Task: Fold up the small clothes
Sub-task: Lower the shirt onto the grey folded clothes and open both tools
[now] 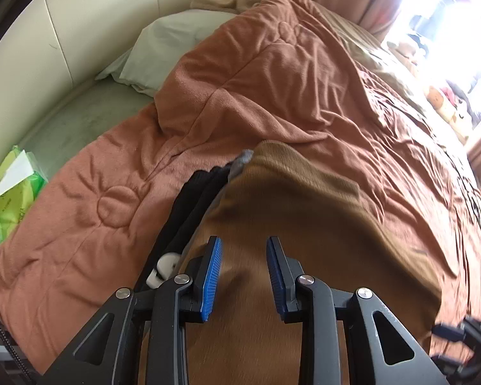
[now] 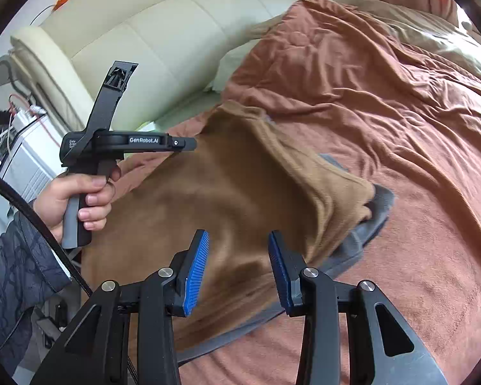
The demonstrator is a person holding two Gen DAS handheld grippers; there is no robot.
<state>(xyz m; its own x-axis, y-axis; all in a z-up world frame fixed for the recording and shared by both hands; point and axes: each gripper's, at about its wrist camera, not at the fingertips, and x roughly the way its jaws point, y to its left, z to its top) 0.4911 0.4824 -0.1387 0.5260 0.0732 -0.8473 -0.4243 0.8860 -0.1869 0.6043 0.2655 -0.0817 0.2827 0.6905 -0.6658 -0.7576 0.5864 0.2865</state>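
A brown fleece garment [image 1: 304,199] lies spread on the rust-coloured blanket [image 1: 272,80]. My left gripper [image 1: 243,247] hovers just over it, blue pads apart with only a narrow gap, and no fabric is visibly pinched. In the right wrist view the same brown garment [image 2: 240,176] lies on a grey garment [image 2: 365,234]. My right gripper [image 2: 239,240] stands over its near part, jaws also narrowly apart and not pressing on cloth. A hand [image 2: 77,199] holds the left gripper [image 2: 190,143] at the garment's left edge.
A black garment [image 1: 195,199] and a small white object [image 1: 163,269] lie left of the brown one. A green packet [image 1: 12,192] sits at the bed's left edge. A pillow [image 1: 176,41] and cream headboard [image 2: 176,32] lie beyond. Cabled equipment [image 2: 16,134] stands at left.
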